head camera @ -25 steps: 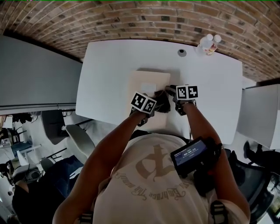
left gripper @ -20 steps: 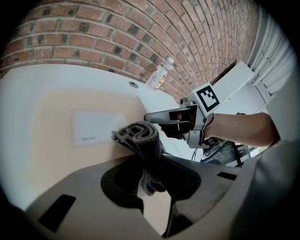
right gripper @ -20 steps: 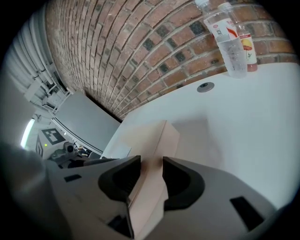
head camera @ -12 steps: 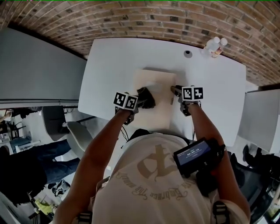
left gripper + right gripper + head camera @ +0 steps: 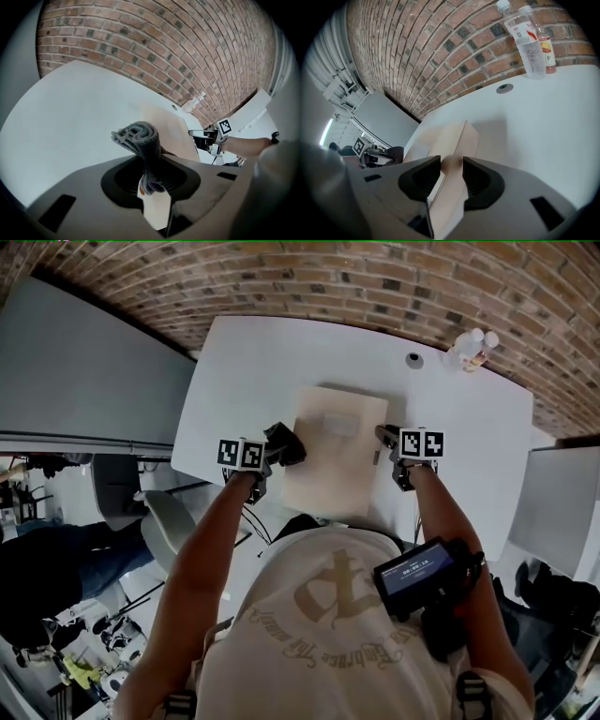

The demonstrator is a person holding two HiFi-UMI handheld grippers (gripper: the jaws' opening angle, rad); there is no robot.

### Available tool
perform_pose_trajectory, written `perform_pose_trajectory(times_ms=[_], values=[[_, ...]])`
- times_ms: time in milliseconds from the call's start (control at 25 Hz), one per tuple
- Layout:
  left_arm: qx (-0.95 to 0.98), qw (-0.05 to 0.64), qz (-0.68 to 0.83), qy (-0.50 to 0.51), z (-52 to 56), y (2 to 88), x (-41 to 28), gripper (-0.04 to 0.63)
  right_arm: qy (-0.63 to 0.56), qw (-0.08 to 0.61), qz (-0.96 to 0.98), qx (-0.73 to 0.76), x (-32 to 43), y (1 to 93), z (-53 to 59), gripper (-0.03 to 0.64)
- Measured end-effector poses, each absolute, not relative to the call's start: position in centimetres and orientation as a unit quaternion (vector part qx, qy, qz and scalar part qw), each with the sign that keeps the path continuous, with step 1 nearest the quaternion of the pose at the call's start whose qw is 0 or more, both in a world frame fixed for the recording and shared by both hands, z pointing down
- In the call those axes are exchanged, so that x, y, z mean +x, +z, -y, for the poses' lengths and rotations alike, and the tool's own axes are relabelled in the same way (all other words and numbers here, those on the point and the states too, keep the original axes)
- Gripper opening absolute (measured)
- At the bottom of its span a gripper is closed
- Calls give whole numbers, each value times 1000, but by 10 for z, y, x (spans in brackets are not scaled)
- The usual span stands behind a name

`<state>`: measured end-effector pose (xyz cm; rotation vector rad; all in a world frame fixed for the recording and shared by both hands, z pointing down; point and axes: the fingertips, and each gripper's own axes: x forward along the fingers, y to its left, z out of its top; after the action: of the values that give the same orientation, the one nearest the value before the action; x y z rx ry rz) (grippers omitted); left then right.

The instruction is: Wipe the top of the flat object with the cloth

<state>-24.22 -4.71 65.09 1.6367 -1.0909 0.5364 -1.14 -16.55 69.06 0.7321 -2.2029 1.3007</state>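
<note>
A flat beige box (image 5: 336,457) lies in the middle of the white table (image 5: 234,381). My left gripper (image 5: 272,450) is shut on a bunched grey cloth (image 5: 285,442), which sits at the box's left edge, mostly over bare table. In the left gripper view the cloth (image 5: 139,138) sticks up out of the left gripper (image 5: 150,172), with the box (image 5: 171,129) to its right. My right gripper (image 5: 386,438) is shut on the box's right edge. The right gripper view shows the box edge (image 5: 457,140) pinched in the right gripper (image 5: 451,169).
Two plastic bottles (image 5: 474,349) stand at the table's far right corner, next to a round cable port (image 5: 413,359). A brick surface lies beyond the table. A grey partition (image 5: 84,371) runs along the left, with chairs (image 5: 164,526) below it.
My left gripper has dragged the cloth leftward across the box's top, from near the right gripper to the left edge. The right gripper has kept its hold on the box.
</note>
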Motion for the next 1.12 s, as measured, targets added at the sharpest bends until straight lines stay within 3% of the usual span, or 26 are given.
perform_pose_trajectory(times_ms=[320,800,1120], values=[[696,514,467,183,34,622,-246,101,478,226,801,280,-12,685,166,156],[789,497,288,217,23,611,-68,101,497,236,795,256,-8,679,116,155],[793,489,205,299,11,639,-7,101,507,232,792,248,-8,686,105,158]])
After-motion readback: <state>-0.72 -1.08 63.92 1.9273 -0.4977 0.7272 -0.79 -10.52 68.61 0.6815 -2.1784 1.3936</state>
